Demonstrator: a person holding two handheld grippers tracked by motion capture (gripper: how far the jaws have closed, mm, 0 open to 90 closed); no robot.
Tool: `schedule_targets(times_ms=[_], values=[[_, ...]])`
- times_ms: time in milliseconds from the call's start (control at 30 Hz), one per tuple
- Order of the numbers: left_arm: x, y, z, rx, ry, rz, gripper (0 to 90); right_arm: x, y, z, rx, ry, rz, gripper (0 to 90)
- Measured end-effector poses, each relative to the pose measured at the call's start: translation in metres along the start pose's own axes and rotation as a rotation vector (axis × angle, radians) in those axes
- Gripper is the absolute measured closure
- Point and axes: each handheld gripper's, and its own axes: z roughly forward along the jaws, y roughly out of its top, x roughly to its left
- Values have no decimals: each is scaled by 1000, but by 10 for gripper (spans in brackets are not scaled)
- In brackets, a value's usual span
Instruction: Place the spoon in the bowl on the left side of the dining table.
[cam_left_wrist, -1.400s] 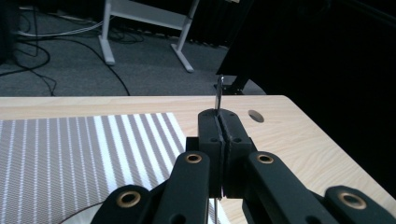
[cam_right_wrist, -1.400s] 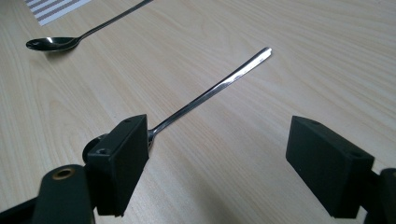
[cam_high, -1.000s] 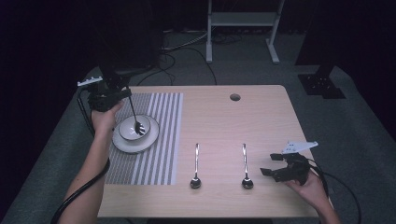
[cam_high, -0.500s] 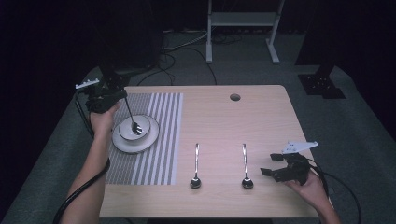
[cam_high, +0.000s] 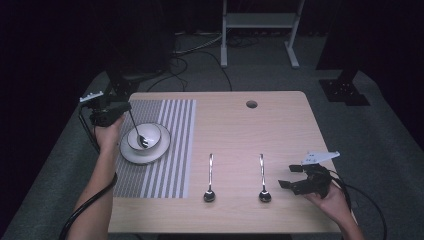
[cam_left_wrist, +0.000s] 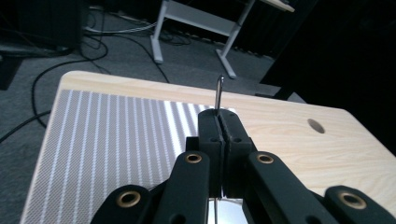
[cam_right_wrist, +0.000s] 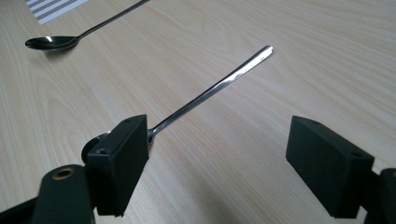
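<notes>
At the far left of the high view we see our left gripper (cam_high: 111, 114) above the near-left corner of the striped mat (cam_high: 175, 125), its jaws pressed together on the handle of a spoon (cam_high: 139, 134). That spoon slants down to the right, and its scoop end lies inside the white bowl (cam_high: 152, 134), which sits on a grey plate (cam_high: 131, 152) on the mat. In the left gripper view the two black jaws meet on the thin metal handle, whose tip sticks up above them, with the striped mat and the wooden table (cam_left_wrist: 327, 154) beyond. Moving right across the table, we find a second spoon (cam_high: 210, 180) lying just off the mat's right edge, handle pointing away from us, and a third spoon (cam_high: 262, 179) lying parallel to it nearer the right side. Farthest right, our right gripper (cam_high: 286, 178) rests low at the table's near-right edge, just beside the third spoon's scoop end. In the right gripper view its jaws stand wide apart and hold nothing; the third spoon (cam_right_wrist: 215, 88) runs away between them, its scoop end tucked behind the left-hand jaw.
</notes>
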Motion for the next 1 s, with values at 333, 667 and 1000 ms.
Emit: schedule_targets(times_ms=[333,667,1000], values=[[16,-16,1,1,32,-36,891,1,0,1,6,1,-1,199],[25,-19,-5,-4,52,-47,883,2,0,2,14,-3,-9,200],[36,-27,-9,14,61,-63,846,2,0,2,11,0,-5,200]])
